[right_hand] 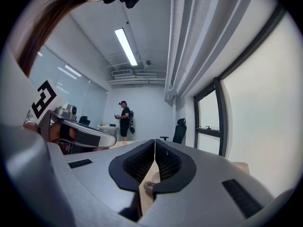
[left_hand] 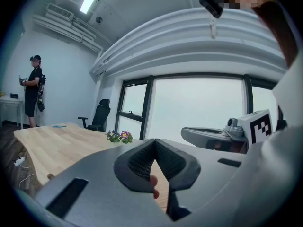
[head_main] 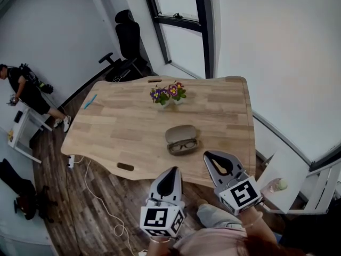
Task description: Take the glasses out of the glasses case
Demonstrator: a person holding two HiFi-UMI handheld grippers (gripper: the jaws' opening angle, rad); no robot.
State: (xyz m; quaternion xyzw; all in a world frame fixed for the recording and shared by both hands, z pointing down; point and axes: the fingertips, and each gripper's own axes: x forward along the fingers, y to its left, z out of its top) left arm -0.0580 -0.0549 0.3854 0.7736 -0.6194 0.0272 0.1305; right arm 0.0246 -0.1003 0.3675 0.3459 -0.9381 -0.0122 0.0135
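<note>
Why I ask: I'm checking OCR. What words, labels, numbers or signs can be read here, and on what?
None: no readable words, brands or numbers in any view.
Cube on the left gripper: square black-and-white markers, patterns only.
Cube on the right gripper: the same.
glasses case: no print shows.

glasses case [head_main: 181, 139] open on wooden table [head_main: 122, 132] | glasses [head_main: 184, 146] lying in case's nearer half | flowers [head_main: 168, 94] beyond case | blue pen [head_main: 89, 101] far left of case | left gripper [head_main: 171, 174], right gripper [head_main: 212, 159] nearer than case, both apart from it
</note>
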